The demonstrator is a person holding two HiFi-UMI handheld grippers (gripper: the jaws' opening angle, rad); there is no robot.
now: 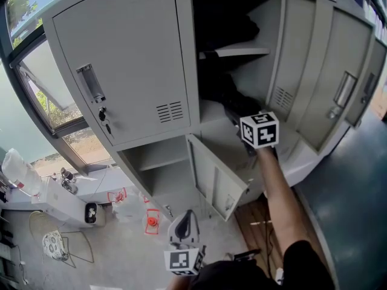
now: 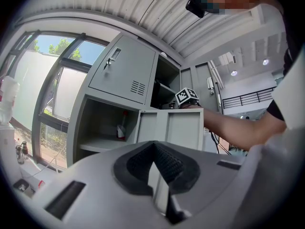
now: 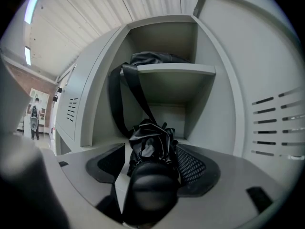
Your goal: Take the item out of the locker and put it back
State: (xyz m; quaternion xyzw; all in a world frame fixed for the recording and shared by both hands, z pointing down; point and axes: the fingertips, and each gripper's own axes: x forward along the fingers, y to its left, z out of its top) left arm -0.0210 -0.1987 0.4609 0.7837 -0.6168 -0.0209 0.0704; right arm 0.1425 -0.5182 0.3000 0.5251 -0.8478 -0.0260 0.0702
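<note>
The grey locker's upper compartment (image 1: 242,77) stands open, its door (image 1: 320,83) swung out to the right. My right gripper (image 1: 243,124) reaches into its mouth, shut on a folded black umbrella (image 3: 151,144) whose rounded handle points back at the camera. In the right gripper view the gripper (image 3: 153,162) holds the umbrella just above the compartment floor. A black bag (image 3: 152,57) lies on the inner shelf (image 3: 176,69), and its strap (image 3: 138,94) hangs down behind the umbrella. My left gripper (image 1: 183,227) hangs low near my body, shut and empty, also seen in the left gripper view (image 2: 155,168).
A lower compartment is open too, its door (image 1: 217,177) jutting forward below my right arm; a small red-capped bottle (image 2: 121,128) stands inside. The neighbouring door (image 1: 121,59) is closed with keys (image 1: 104,116) in its lock. Windows line the left wall. Clutter and an orange object (image 1: 151,221) sit on the floor.
</note>
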